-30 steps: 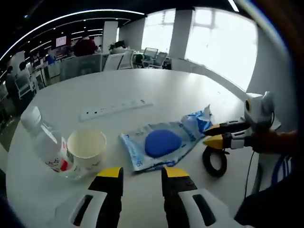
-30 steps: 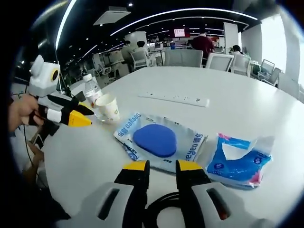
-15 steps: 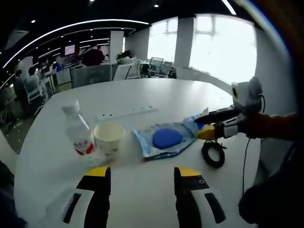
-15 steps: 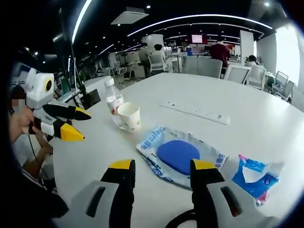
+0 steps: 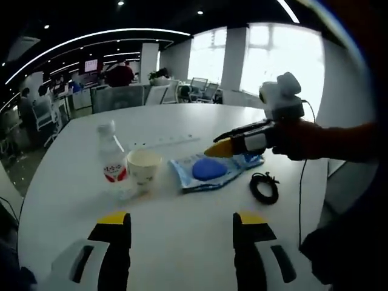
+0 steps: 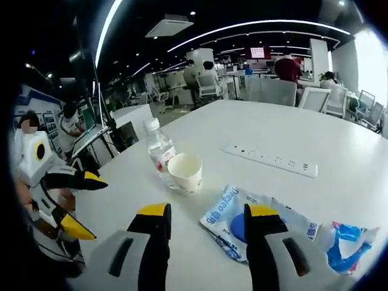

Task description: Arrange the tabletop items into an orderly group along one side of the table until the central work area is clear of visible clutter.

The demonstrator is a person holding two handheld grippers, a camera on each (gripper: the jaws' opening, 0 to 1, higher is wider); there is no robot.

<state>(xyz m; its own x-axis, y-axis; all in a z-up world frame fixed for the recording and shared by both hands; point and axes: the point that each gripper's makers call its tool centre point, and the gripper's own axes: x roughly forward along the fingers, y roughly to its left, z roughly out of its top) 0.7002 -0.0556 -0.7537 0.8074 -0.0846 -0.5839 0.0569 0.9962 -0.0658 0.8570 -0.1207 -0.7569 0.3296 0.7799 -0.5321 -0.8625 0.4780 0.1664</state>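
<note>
Pouch (image 6: 257, 215) reads "Oasaen" | bottle (image 6: 159, 147) red-labelled | both grippers' jaws apart, empty

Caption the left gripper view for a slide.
Open left gripper faces bottle, paper cup, blue packet and black cable.

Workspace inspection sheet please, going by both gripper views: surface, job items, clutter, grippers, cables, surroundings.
Surface: white round table, power strip lying on it.
Job's things: water bottle upright beside paper cup; packet with blue pad; torn blue wrapper next to it.
Clutter: nothing seen beyond those.
Grippers: left gripper open, empty, above bare table; right gripper open, empty, over the packet.
Cables: coiled black cable near the packet.
Surroundings: open office, chairs, people seated at desks, bright windows.
</note>
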